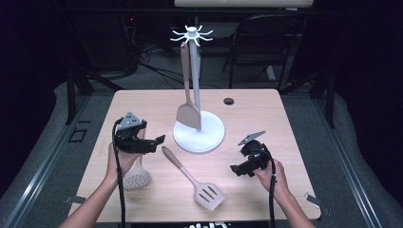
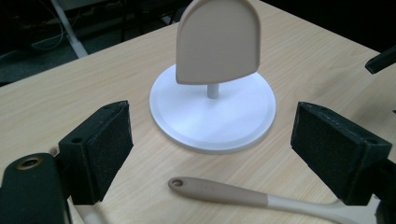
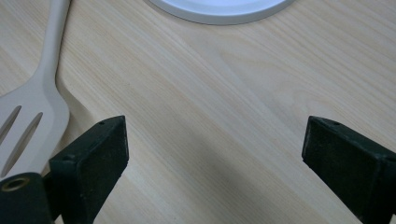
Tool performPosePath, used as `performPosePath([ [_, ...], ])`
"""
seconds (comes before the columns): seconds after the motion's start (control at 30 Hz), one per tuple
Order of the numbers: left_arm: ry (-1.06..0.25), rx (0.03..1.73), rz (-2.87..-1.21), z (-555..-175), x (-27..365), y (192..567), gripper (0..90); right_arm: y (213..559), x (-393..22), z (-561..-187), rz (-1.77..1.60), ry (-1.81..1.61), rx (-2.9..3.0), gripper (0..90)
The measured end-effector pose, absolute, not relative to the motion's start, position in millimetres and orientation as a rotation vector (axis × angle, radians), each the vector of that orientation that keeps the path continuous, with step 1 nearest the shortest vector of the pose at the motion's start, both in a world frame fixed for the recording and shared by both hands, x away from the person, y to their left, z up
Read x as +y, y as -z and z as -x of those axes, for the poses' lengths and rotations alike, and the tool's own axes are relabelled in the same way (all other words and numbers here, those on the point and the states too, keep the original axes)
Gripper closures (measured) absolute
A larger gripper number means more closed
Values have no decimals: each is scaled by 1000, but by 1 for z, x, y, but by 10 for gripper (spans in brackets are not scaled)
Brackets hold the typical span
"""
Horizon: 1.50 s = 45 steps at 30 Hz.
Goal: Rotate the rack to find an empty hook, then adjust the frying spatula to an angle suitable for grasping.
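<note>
A white utensil stand (image 1: 198,133) rises from the middle of the table, and a tan solid spatula (image 1: 188,114) hangs from one of its top hooks. A slotted turner (image 1: 190,178) lies flat in front of the stand. My left gripper (image 1: 157,142) hovers left of the base, open and empty. In the left gripper view its jaws (image 2: 210,154) frame the stand base (image 2: 212,116), the hanging spatula blade (image 2: 217,42) and the turner's handle (image 2: 224,191). My right gripper (image 1: 236,170) is held right of the turner, open and empty. Bare wood lies between its jaws (image 3: 215,158), with the turner's blade (image 3: 28,116) at the left.
A perforated skimmer (image 1: 137,178) lies on the table under my left hand. A cable hole (image 1: 229,101) sits near the far edge. A dark folding chair (image 1: 266,42) stands beyond the table. The right gripper's tip (image 2: 380,58) shows at the far right of the left gripper view.
</note>
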<state>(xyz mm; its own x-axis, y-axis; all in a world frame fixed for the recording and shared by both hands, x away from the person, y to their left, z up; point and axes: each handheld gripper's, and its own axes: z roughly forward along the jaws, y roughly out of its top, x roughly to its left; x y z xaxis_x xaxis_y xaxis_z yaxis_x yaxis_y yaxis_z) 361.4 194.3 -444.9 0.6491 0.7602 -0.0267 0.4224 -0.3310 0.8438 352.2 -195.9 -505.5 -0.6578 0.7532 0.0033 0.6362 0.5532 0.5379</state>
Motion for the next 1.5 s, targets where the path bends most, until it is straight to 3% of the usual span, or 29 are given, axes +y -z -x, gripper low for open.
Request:
performPosePath([
  [0.47, -408, 1001, -1990, -357, 200, 468, 98, 500, -189, -344, -1104, -803, 2572, 92],
  [0.6, -390, 1034, -1996, -360, 202, 473, 78, 500, -180, -338, -1081, -798, 2585, 171],
  [0.73, -381, 1064, -1982, -360, 203, 478, 73, 499, -171, -333, -1051, -805, 2601, 307],
  [0.8, -382, 1078, -1985, -359, 202, 482, 68, 497, -166, -330, -1026, -817, 2613, 481],
  [0.97, -378, 1127, -1969, -359, 205, 490, 66, 496, -156, -320, -940, -841, 2696, 761],
  [1.17, -369, 1171, -1971, -359, 202, 495, 73, 499, -139, -296, -838, -853, 2779, 861],
  [1.5, -317, 1235, -1991, -357, 185, 503, 115, 512, -116, -280, -779, -772, 2918, 900],
])
